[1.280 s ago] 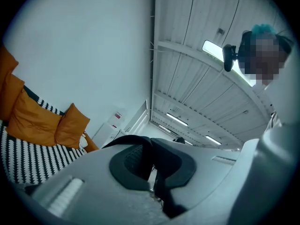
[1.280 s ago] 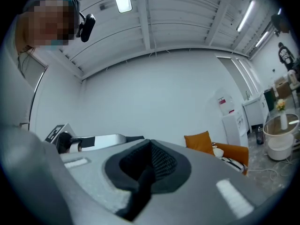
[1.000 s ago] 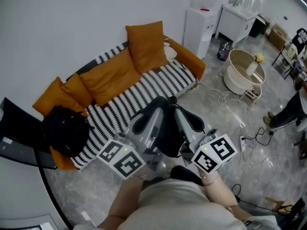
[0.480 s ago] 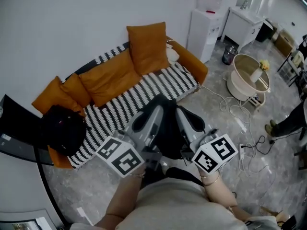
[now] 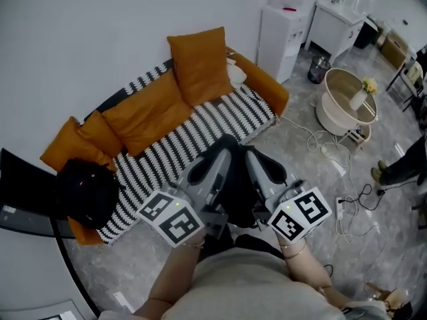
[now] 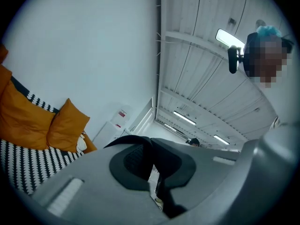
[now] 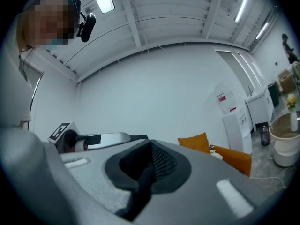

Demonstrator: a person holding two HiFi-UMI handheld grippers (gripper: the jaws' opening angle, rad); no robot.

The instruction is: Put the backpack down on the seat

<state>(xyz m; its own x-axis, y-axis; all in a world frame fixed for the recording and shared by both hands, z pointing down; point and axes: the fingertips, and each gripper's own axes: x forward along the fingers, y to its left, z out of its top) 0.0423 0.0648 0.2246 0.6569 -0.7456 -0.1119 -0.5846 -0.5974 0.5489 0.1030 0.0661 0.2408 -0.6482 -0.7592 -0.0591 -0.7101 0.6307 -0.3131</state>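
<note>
The person faces the couch with both tongs held out level, side by side. The left tongs (image 5: 219,155) have their jaws pinched together, and a black strip (image 6: 161,198) drops away from between the pads. The right tongs (image 5: 253,159) are closed the same way on a dark strip (image 7: 140,191) of their own. Between and just under the two hangs the black fabric backpack (image 5: 235,192), close to the person's front and not touching the couch.

Ahead of the tips lies the orange couch (image 5: 267,85). Its seat is under a black-and-white zigzag cover (image 5: 200,129), and a tall orange cushion (image 5: 198,64) is propped at the back. Ahead and well off to the left of the left tongs, a second black bag (image 5: 83,193) sits at the couch's end. Beyond the right tongs stands a white water dispenser (image 5: 277,29).
</note>
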